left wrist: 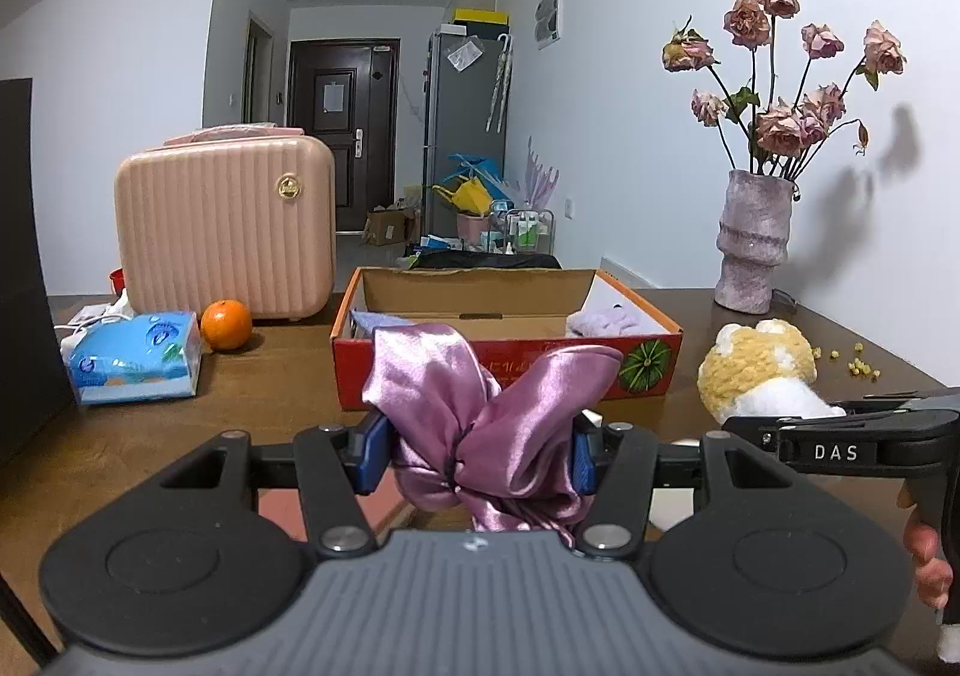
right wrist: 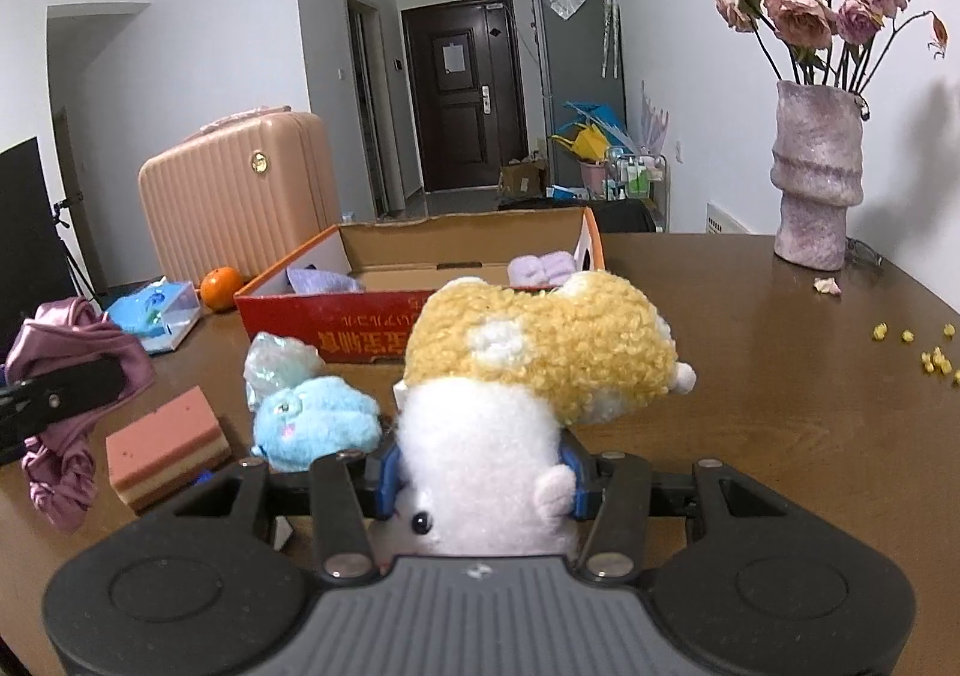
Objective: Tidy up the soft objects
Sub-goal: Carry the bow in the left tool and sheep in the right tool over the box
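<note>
My left gripper (left wrist: 477, 457) is shut on a shiny purple satin cloth (left wrist: 486, 418), held above the table in front of the red cardboard box (left wrist: 510, 370). It also shows in the right wrist view (right wrist: 72, 376). My right gripper (right wrist: 480, 475) is shut on a yellow-and-white plush toy (right wrist: 528, 370), also seen in the left wrist view (left wrist: 756, 370). The box (right wrist: 360, 331) holds lilac soft items (right wrist: 540, 268). A blue plush (right wrist: 315, 421), a crumpled iridescent piece (right wrist: 279, 358) and a pink sponge (right wrist: 168, 445) lie on the table left of my right gripper.
A pink suitcase (left wrist: 228, 232), an orange (left wrist: 225, 324) and a blue tissue pack (left wrist: 135, 358) stand at the left. A vase of dried roses (left wrist: 753, 244) stands at the back right, with yellow crumbs (right wrist: 930, 358) near it.
</note>
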`<move>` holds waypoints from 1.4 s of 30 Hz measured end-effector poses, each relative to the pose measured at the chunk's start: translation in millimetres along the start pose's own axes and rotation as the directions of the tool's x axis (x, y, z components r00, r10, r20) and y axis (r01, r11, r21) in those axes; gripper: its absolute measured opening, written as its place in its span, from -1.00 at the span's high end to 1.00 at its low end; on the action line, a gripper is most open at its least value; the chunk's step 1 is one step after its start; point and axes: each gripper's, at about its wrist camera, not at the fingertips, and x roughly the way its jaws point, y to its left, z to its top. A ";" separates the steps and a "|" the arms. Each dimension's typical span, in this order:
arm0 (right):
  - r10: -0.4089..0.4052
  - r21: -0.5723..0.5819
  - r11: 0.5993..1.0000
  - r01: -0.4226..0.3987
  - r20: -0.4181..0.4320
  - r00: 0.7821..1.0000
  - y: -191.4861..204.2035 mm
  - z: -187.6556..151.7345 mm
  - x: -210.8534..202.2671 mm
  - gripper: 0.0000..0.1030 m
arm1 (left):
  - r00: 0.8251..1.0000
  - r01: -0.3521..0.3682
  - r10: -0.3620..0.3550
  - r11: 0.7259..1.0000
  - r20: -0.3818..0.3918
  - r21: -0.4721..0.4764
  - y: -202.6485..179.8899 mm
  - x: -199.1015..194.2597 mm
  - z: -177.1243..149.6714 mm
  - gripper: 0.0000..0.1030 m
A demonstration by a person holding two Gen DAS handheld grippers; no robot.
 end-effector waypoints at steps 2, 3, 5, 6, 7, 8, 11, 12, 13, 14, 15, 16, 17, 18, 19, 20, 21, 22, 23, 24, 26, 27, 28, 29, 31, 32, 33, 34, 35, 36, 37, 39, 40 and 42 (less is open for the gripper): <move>0.003 -0.003 1.000 -0.003 0.004 1.000 0.3 3.6 2.0 0.07 | 1.000 0.000 0.000 1.000 0.003 0.004 -1.8 2.8 3.2 -0.09; 0.005 -0.005 1.000 -0.005 0.007 1.000 0.8 5.8 3.2 0.07 | 1.000 0.000 0.000 1.000 0.005 0.005 -2.6 4.2 4.9 -0.09; 0.009 -0.010 1.000 -0.009 0.011 1.000 2.3 9.3 5.0 0.07 | 1.000 0.001 -0.001 1.000 0.008 0.010 -3.9 7.3 8.3 -0.09; 0.011 -0.012 1.000 -0.011 0.013 1.000 2.9 11.3 6.1 0.07 | 1.000 0.001 -0.001 1.000 0.010 0.012 -4.5 8.5 9.8 -0.09; 0.013 -0.014 1.000 -0.012 0.015 1.000 3.6 13.0 7.1 0.07 | 1.000 0.002 -0.002 1.000 0.012 0.013 -5.0 9.9 11.2 -0.09; 0.015 -0.016 1.000 -0.014 0.018 1.000 3.9 15.2 8.4 0.07 | 1.000 0.002 -0.002 1.000 0.014 0.015 -5.7 11.4 13.1 -0.09; 0.021 -0.020 1.000 -0.020 0.025 0.999 5.8 20.3 11.4 0.07 | 1.000 0.002 -0.002 1.000 0.020 0.021 -7.3 16.4 19.3 -0.09; 0.023 -0.022 1.000 -0.023 0.028 0.999 6.5 22.5 12.8 0.07 | 1.000 0.002 -0.002 1.000 0.021 0.022 -7.0 17.7 20.7 -0.09; 0.026 -0.023 0.999 -0.025 0.031 0.999 7.2 24.3 14.0 0.07 | 1.000 0.001 -0.002 1.000 0.024 0.024 -7.1 19.3 22.8 -0.09; 0.028 -0.025 0.999 -0.027 0.033 0.999 7.6 26.2 15.5 0.07 | 1.000 0.000 -0.001 1.000 0.027 0.025 -7.4 21.5 25.2 -0.09; 0.030 -0.027 0.999 -0.029 0.036 0.999 8.5 28.4 17.2 0.07 | 1.000 0.000 -0.001 1.000 0.030 0.025 -7.5 23.3 27.5 -0.09; 0.032 -0.029 0.999 -0.031 0.039 0.999 9.1 30.5 18.7 0.07 | 0.999 0.001 -0.001 1.000 0.032 0.025 -7.6 25.4 29.5 -0.09; 0.034 -0.030 0.999 -0.033 0.042 0.999 9.7 32.7 20.5 0.07 | 0.999 0.001 -0.002 1.000 0.034 0.025 -7.7 27.3 31.6 -0.09; 0.037 -0.031 0.999 -0.035 0.044 0.998 10.1 35.0 22.7 0.07 | 0.999 0.001 -0.002 1.000 0.037 0.025 -7.6 29.0 33.3 -0.09; 0.039 -0.032 0.999 -0.038 0.046 0.998 10.4 37.2 24.7 0.07 | 0.999 0.002 -0.003 1.000 0.039 0.024 -7.8 31.5 35.6 -0.09; 0.041 -0.034 0.999 -0.040 0.048 0.998 10.8 39.6 26.7 0.07 | 0.999 0.004 -0.005 1.000 0.042 0.023 -7.8 33.8 37.8 -0.09; 0.043 -0.036 0.998 -0.042 0.051 0.998 11.2 42.0 28.9 0.07 | 0.999 0.005 -0.006 1.000 0.043 0.021 -7.6 36.6 40.1 -0.09; 0.046 -0.039 0.998 -0.044 0.054 0.998 11.7 44.4 31.1 0.07 | 0.999 0.007 -0.008 1.000 0.044 0.019 -7.8 39.3 42.4 -0.09; 0.048 -0.042 0.998 -0.045 0.057 0.997 11.9 46.9 33.2 0.07 | 0.999 0.009 -0.010 1.000 0.046 0.015 -8.1 42.6 45.0 -0.09; 0.050 -0.044 0.998 -0.047 0.061 0.997 12.3 49.7 35.7 0.07 | 0.999 0.011 -0.011 1.000 0.047 0.012 -8.3 45.6 47.2 -0.09; 0.054 -0.048 0.998 -0.051 0.067 0.996 12.6 54.6 41.1 0.07 | 0.999 0.010 -0.010 1.000 0.050 0.003 -8.4 52.9 51.8 -0.09; 0.057 -0.049 0.997 -0.054 0.068 0.996 12.6 57.1 44.5 0.07 | 0.999 0.010 -0.010 1.000 0.050 -0.002 -8.3 56.6 53.7 -0.09; 0.059 -0.049 0.997 -0.056 0.069 0.996 12.3 59.2 47.6 0.07 | 0.999 0.010 -0.009 1.000 0.051 -0.009 -8.0 61.1 56.0 -0.09; 0.061 -0.050 0.997 -0.058 0.069 0.996 11.9 61.2 51.2 0.07 | 0.999 0.009 -0.008 1.000 0.051 -0.014 -7.9 64.9 57.9 -0.09; 0.063 -0.055 0.997 -0.059 0.071 0.996 11.2 65.0 58.4 0.07 | 0.999 0.005 -0.004 1.000 0.053 -0.027 -7.5 73.2 61.2 -0.09; 0.064 -0.055 0.997 -0.060 0.072 0.995 10.2 67.3 62.4 0.07 | 0.999 0.004 -0.003 0.999 0.051 -0.032 -7.3 77.0 62.6 -0.09; 0.064 -0.056 0.997 -0.060 0.071 0.995 9.1 68.7 66.2 0.07 | 0.999 0.002 0.000 0.999 0.048 -0.036 -7.3 82.1 64.4 -0.09; 0.065 -0.057 0.996 -0.061 0.070 0.995 8.6 70.6 69.8 0.07 | 0.999 -0.001 0.003 0.999 0.047 -0.040 -6.5 86.0 65.2 -0.09; 0.065 -0.058 0.996 -0.061 0.069 0.995 8.2 72.9 73.7 0.07 | 0.999 -0.004 0.006 0.999 0.047 -0.043 -6.2 89.4 66.1 -0.09; 0.065 -0.059 0.996 -0.061 0.070 0.995 7.8 75.1 76.9 0.07 | 0.999 -0.008 0.010 0.999 0.046 -0.047 -5.7 93.9 67.6 -0.09; 0.065 -0.059 0.996 -0.060 0.072 0.995 6.9 77.5 79.6 0.07 | 0.999 -0.010 0.013 0.999 0.045 -0.052 -4.9 97.8 69.4 -0.09; 0.064 -0.063 0.996 -0.059 0.078 0.995 5.1 83.6 84.6 0.07 | 0.999 -0.013 0.016 0.998 0.045 -0.061 -3.7 104.5 72.5 -0.09; 0.063 -0.063 0.996 -0.058 0.082 0.995 3.9 86.7 87.2 0.07 | 0.999 -0.016 0.019 0.998 0.046 -0.065 -3.1 108.5 74.9 -0.09; 0.063 -0.068 0.996 -0.058 0.087 0.994 0.1 93.8 94.0 0.07 | 0.999 -0.019 0.022 0.997 0.046 -0.069 -2.6 114.6 78.1 -0.09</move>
